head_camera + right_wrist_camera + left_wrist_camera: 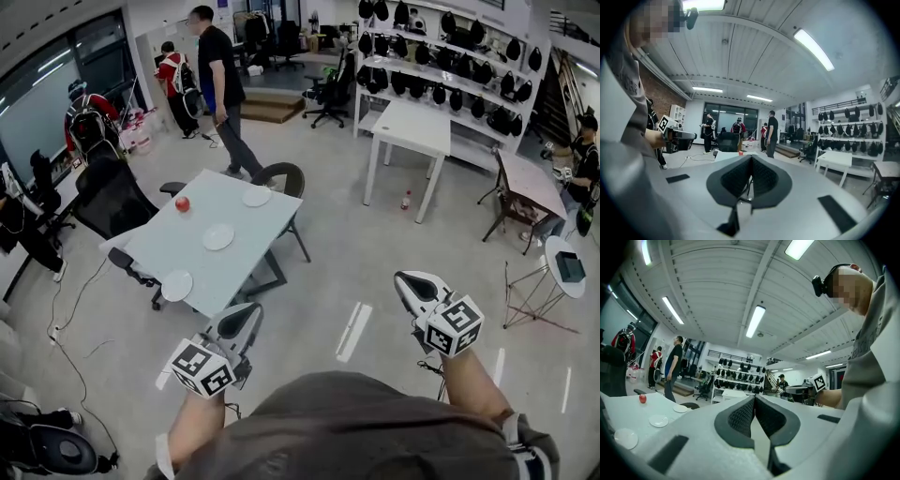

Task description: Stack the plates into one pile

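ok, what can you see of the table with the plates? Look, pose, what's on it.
The table has a pale, smooth rectangular top on dark legs. It stands at a diagonal on the grey floor, left of centre in the head view. Three white round plates lie apart on it in a row, unstacked: near plate, middle plate, far plate. A small red round object sits by its far-left edge. Black chairs stand close: far chair, left chair.
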`<control>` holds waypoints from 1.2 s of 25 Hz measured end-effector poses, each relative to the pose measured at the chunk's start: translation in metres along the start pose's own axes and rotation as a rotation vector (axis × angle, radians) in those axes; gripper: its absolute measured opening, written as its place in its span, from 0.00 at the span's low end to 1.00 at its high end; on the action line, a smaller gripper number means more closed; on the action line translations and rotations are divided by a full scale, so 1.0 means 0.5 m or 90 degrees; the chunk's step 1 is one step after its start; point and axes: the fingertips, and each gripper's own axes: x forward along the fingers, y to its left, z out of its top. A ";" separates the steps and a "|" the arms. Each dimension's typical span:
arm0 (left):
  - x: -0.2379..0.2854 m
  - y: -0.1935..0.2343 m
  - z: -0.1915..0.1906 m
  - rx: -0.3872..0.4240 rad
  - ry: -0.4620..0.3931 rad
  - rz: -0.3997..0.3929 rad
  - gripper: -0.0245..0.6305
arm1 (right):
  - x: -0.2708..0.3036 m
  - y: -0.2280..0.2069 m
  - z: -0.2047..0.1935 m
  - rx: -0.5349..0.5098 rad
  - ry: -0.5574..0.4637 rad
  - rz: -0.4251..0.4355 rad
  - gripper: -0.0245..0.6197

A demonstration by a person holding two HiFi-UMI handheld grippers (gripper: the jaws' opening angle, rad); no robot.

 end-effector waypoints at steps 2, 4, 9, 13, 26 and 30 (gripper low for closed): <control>0.021 -0.018 -0.001 0.001 0.002 0.001 0.05 | -0.014 -0.020 0.005 0.009 -0.015 0.000 0.03; 0.045 -0.039 -0.004 0.002 0.002 0.002 0.05 | -0.029 -0.043 0.010 0.021 -0.030 0.006 0.03; 0.103 -0.092 -0.021 -0.001 0.003 0.001 0.05 | -0.065 -0.084 -0.006 0.020 -0.021 0.028 0.33; 0.158 -0.137 -0.028 0.002 0.009 -0.011 0.05 | -0.102 -0.127 -0.015 0.014 -0.024 0.024 0.34; 0.284 -0.114 -0.044 -0.002 0.026 -0.047 0.05 | -0.064 -0.227 -0.053 0.026 -0.017 0.007 0.34; 0.326 -0.015 -0.056 -0.012 0.022 -0.063 0.05 | 0.027 -0.249 -0.063 0.021 0.002 -0.002 0.34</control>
